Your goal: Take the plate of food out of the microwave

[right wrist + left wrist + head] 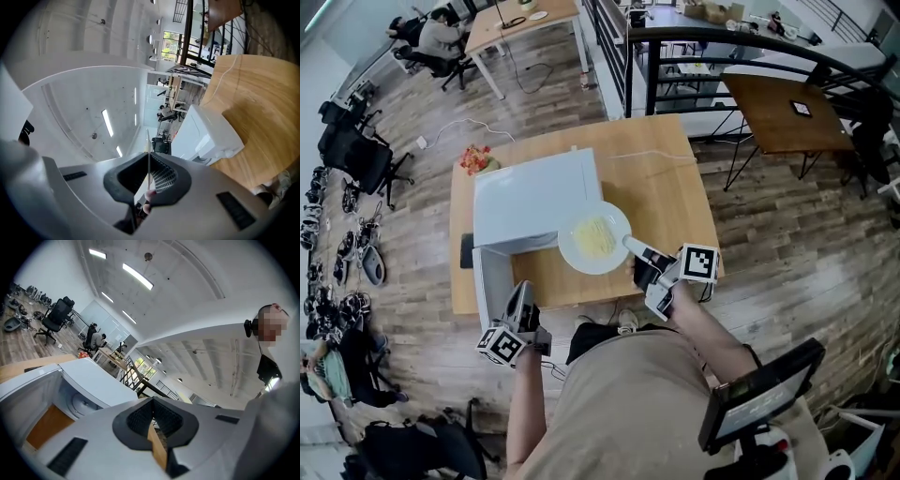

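Wooden counter [666, 178] in an open office, white microwave [534, 197] on it with its door [492, 281] swung open.

Head view: right gripper [637, 250] is clamped on the near rim of the plate [572, 248]. The plate reaches out ahead of that gripper, off the counter and outside the cavity, overlapping the microwave's front corner. Food [594, 238] is piled mid-plate. Left gripper [522, 292] sits just beside the door edge, well apart from the plate.

Left gripper view: jaws together, nothing held. The open cavity is off to this gripper's left.

Right gripper view: jaws closed on the thin plate rim, seen edge-on. The microwave is ahead and to the right.

Risks, as I judge them:
- One pinch on one edge carries the whole plate, so its weight can lever it down and let it slip or twist out.
- Any tilt or jerk can slide the food off.
- The far rim is close to the microwave corner, and a knock there could break the grip.
- Left gripper gives no support, so nothing catches a drop.
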A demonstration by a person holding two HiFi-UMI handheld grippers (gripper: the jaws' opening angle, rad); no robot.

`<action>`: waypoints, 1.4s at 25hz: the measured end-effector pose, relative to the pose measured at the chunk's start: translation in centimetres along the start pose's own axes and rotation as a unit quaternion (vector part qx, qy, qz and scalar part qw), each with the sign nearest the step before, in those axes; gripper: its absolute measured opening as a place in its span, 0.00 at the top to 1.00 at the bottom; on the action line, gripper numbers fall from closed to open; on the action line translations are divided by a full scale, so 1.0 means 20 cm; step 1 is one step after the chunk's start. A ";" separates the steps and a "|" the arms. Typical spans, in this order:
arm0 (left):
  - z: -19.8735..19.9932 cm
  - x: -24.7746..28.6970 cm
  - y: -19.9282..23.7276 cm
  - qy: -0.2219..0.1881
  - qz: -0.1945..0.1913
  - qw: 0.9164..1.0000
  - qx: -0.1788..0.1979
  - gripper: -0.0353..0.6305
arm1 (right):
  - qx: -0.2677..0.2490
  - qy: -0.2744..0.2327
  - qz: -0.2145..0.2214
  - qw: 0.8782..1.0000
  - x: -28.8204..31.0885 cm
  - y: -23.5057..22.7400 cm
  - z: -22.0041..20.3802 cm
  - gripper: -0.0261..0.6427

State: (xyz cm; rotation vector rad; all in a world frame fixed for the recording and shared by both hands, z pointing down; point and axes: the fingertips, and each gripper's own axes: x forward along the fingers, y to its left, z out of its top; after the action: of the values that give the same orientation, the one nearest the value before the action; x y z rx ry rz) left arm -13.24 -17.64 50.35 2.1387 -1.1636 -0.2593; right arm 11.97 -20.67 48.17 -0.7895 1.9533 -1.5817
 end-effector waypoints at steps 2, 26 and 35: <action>0.04 0.02 -0.02 -0.004 -0.006 1.000 0.006 0.94 | -0.003 -0.013 0.000 1.000 -0.05 0.04 0.04 0.93; -0.01 0.20 -0.18 0.028 -0.049 0.998 0.006 0.94 | -0.003 -0.138 -0.034 0.990 -0.61 0.02 0.28 0.93; -0.02 0.12 -0.09 0.018 -0.031 0.999 0.009 0.94 | 0.010 -0.126 -0.045 0.991 -0.55 -0.07 0.22 0.93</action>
State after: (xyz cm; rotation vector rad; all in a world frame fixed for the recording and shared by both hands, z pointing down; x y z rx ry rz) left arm -10.42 -18.71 49.71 2.1893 -1.0847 -0.2373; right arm 23.06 -16.10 48.92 -1.0278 1.7394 -1.4689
